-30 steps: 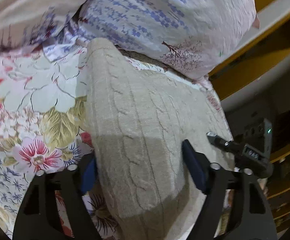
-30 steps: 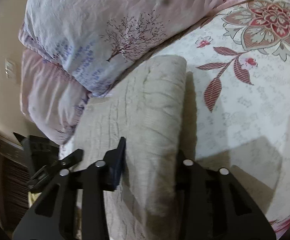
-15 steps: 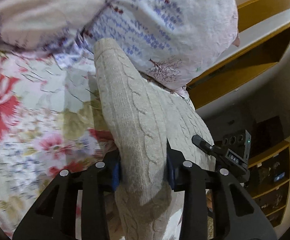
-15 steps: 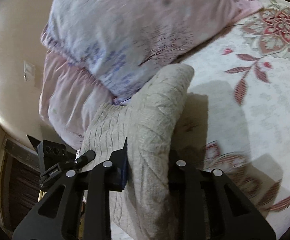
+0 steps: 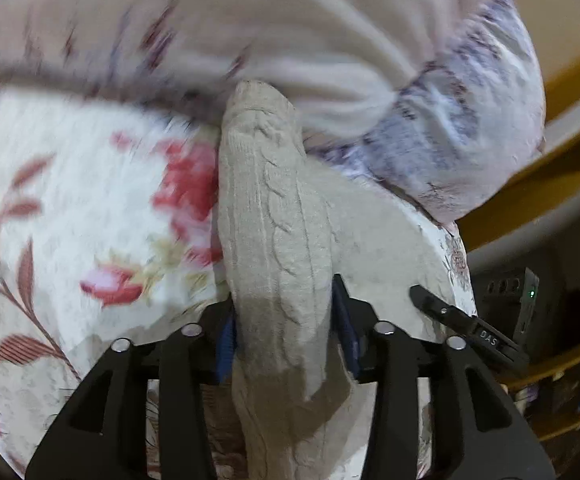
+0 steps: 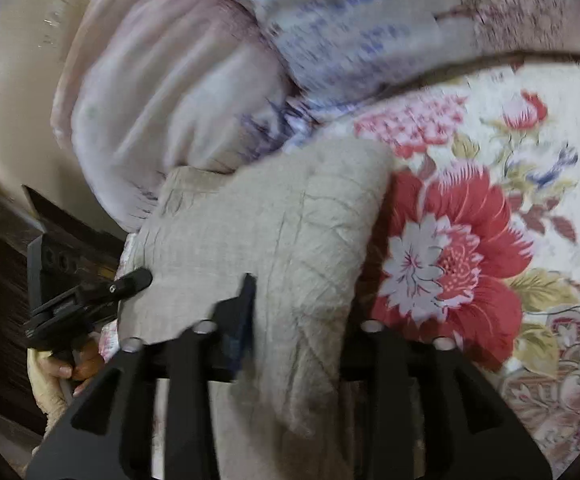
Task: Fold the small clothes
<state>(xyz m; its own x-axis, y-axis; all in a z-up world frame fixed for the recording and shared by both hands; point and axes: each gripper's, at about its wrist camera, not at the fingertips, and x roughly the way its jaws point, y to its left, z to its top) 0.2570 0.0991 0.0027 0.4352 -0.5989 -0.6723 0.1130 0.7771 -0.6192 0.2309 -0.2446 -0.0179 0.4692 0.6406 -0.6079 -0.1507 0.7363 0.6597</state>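
Observation:
A beige cable-knit sweater (image 5: 277,248) is bunched into a thick fold and held up off the floral bedsheet (image 5: 69,208). My left gripper (image 5: 285,332) is shut on its near edge, blue pads pressing both sides. In the right wrist view the same sweater (image 6: 281,232) is pinched by my right gripper (image 6: 302,316), which is shut on it. The right gripper also shows at the right of the left wrist view (image 5: 462,320), and the left gripper at the left of the right wrist view (image 6: 89,296).
Pale pillows with purple print (image 5: 430,92) lie just beyond the sweater, also in the right wrist view (image 6: 249,60). A yellow wooden shelf (image 5: 538,200) and dark furniture stand past the bed edge. A hand (image 6: 65,368) holds the left gripper.
Both grippers closed on the sweater's edges and lifted it off the bed, swinging it across the sheet. The views are blurred by motion.

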